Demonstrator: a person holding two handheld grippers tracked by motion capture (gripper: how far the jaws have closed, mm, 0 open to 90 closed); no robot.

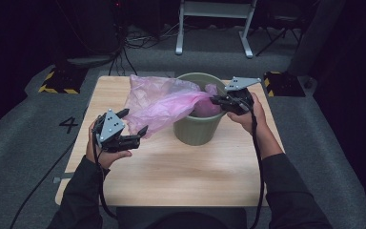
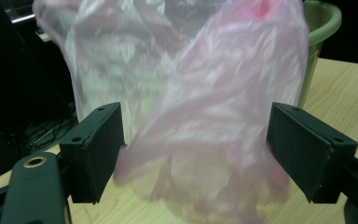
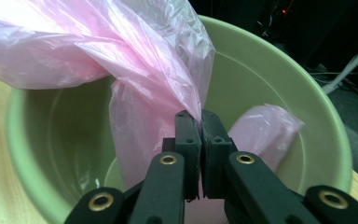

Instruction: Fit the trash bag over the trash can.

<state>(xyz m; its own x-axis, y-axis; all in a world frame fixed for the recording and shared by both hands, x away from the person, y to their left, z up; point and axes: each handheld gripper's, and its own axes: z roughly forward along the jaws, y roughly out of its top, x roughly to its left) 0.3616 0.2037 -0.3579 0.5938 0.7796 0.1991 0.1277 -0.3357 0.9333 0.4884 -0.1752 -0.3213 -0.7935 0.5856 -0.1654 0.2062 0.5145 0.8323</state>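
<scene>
The left gripper (image 1: 132, 121) stands with jaws apart, the loose end of the pink bag (image 1: 164, 102) hanging between them ungripped. The bag drapes from there into the bin (image 1: 196, 129), where the right gripper (image 1: 215, 100) pinches its edge. Thin, light and slippery, the bag probably handles best when pinched at the rim.

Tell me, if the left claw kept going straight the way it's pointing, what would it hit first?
Most likely the pink plastic bag, which hangs right ahead of the open left claw; the green bin stands behind it.
</scene>
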